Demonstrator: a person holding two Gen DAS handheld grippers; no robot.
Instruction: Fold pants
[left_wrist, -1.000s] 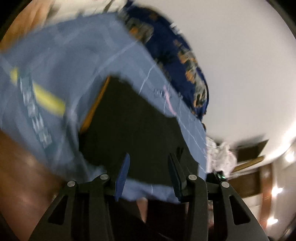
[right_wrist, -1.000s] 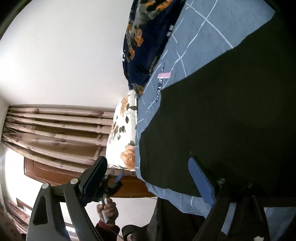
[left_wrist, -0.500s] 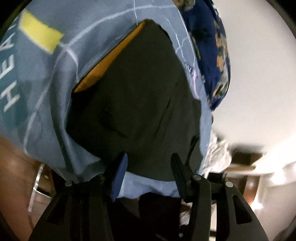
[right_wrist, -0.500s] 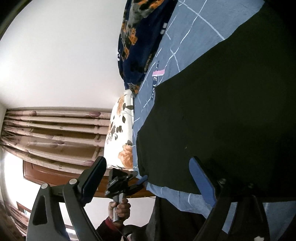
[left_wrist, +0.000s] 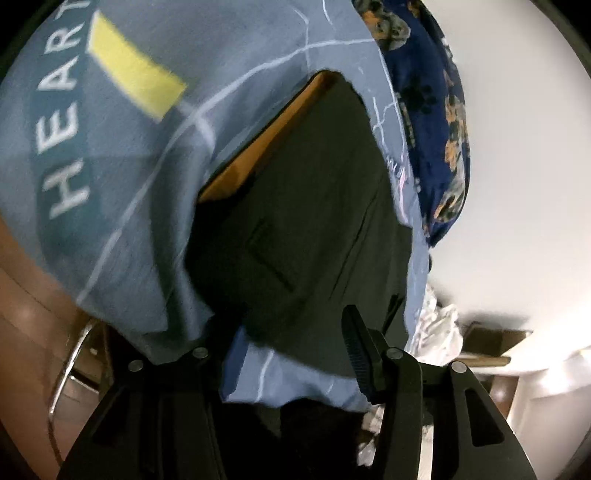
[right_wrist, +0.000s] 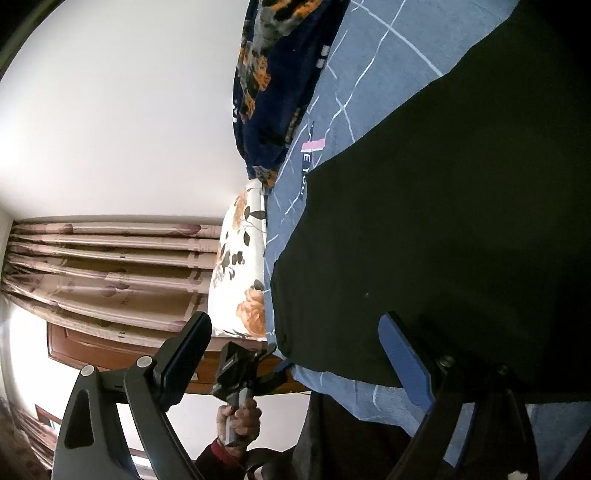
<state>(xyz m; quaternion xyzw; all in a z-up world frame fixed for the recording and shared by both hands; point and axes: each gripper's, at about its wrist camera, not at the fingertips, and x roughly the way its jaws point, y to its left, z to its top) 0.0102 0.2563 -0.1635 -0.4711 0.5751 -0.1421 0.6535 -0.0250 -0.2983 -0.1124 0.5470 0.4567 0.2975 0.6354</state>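
Left wrist view: the left gripper (left_wrist: 295, 350) is opening, with the edge of the black pants (left_wrist: 306, 206) and blue sheet (left_wrist: 110, 166) between its jaws, pads not pressing.

Right wrist view: the right gripper (right_wrist: 295, 354) is wide open, holding nothing. Pants (right_wrist: 443, 221) lie flat on the sheet (right_wrist: 376, 62).

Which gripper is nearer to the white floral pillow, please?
Left gripper, jaws opening with pants' edge between, sits just below the pillow; the right gripper is farther along.

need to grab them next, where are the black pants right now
The black pants lie flat on the blue bedsheet, filling the left wrist view's centre, beside the dark floral blanket.
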